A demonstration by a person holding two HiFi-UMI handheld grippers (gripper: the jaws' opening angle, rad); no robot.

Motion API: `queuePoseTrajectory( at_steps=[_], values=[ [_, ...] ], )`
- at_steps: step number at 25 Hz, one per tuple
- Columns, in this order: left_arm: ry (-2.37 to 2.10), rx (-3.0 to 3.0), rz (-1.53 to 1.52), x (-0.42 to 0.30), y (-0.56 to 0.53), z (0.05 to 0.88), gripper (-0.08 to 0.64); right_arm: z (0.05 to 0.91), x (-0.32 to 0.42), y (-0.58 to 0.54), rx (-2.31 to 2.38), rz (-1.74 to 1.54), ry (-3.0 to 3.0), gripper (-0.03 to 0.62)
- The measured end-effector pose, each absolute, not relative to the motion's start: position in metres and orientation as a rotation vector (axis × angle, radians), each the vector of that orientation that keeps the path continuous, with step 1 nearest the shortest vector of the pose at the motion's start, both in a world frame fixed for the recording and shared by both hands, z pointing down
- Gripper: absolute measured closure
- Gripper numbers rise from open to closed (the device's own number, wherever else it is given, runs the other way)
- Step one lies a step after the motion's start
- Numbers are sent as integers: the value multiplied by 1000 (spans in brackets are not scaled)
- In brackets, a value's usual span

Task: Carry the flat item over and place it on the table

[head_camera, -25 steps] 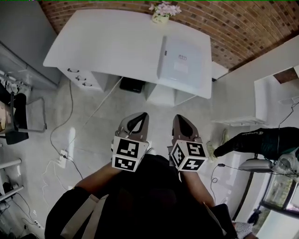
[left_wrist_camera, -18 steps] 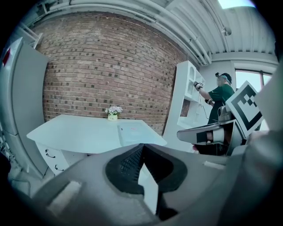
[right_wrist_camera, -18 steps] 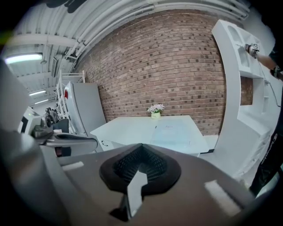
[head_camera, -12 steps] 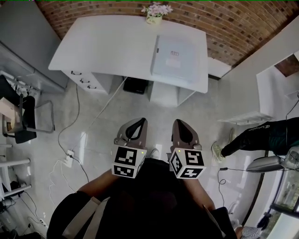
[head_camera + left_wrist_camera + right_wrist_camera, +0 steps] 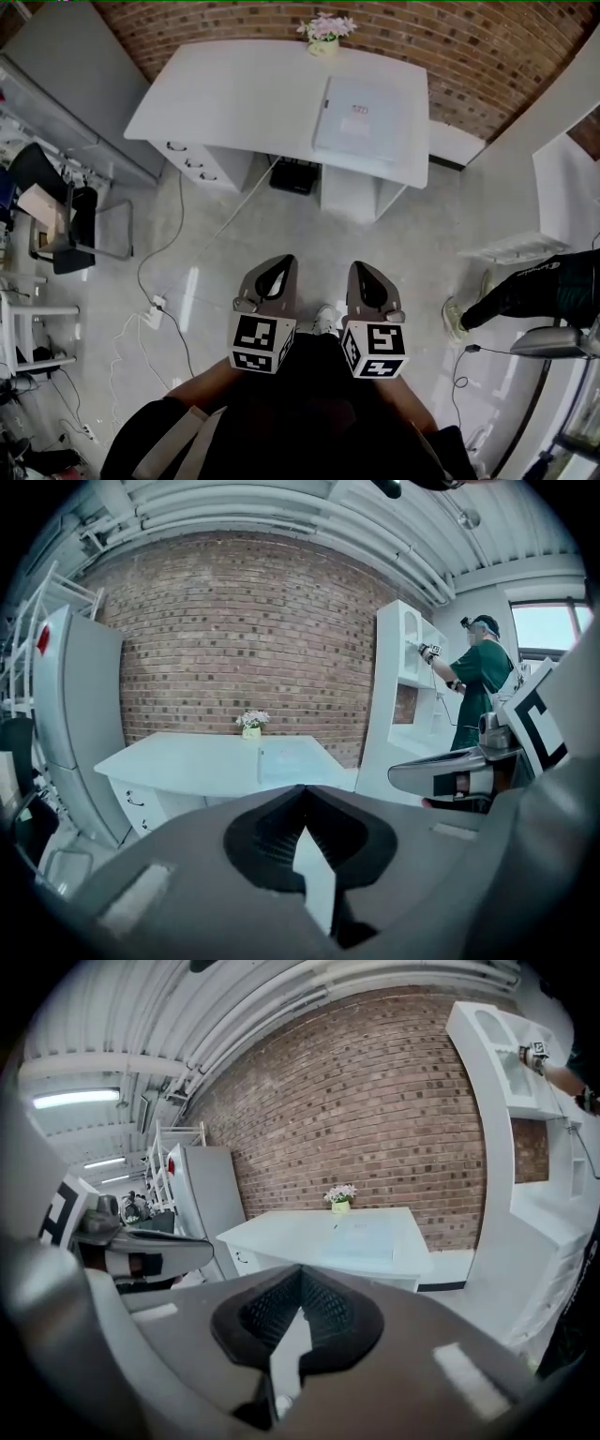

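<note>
The flat item [image 5: 361, 117], a pale grey-blue panel with a small label, lies on the right half of the white table [image 5: 244, 94] against the brick wall. It also shows in the left gripper view as the flat item [image 5: 286, 761] and in the right gripper view as the flat item [image 5: 361, 1239]. My left gripper [image 5: 278, 264] and right gripper [image 5: 364, 270] hang side by side over the floor, well short of the table. Both are shut with nothing in them, as the left gripper [image 5: 302, 794] and right gripper [image 5: 300, 1274] show close up.
A flower pot [image 5: 323, 33] stands at the table's back edge, and a black box [image 5: 295, 176] sits under the table. Cables [image 5: 155, 305] run across the floor at left beside a chair [image 5: 70, 225]. A person's dark sleeve [image 5: 530, 281] and white shelves [image 5: 562, 187] are at right.
In the head view the table looks a little smaller and has shifted right. Both grippers sit lower in frame, still shut and empty. The person at right has drifted toward the frame's edge.
</note>
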State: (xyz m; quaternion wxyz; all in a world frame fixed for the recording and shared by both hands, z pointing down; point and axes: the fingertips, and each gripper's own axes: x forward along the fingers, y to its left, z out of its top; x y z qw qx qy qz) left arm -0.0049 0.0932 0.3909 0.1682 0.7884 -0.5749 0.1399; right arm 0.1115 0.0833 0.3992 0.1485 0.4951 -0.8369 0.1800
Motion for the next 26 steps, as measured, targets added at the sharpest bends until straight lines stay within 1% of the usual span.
queuePoseTrajectory(
  at_steps=[15, 26],
  values=[
    [-1667, 2238, 374, -40, 79, 382, 558, 389, 83, 80, 1450, 481, -2408, 592],
    [-1628, 2276, 356, -45, 68, 382, 558, 389, 77, 74, 1482, 456, -2377, 592]
  ],
)
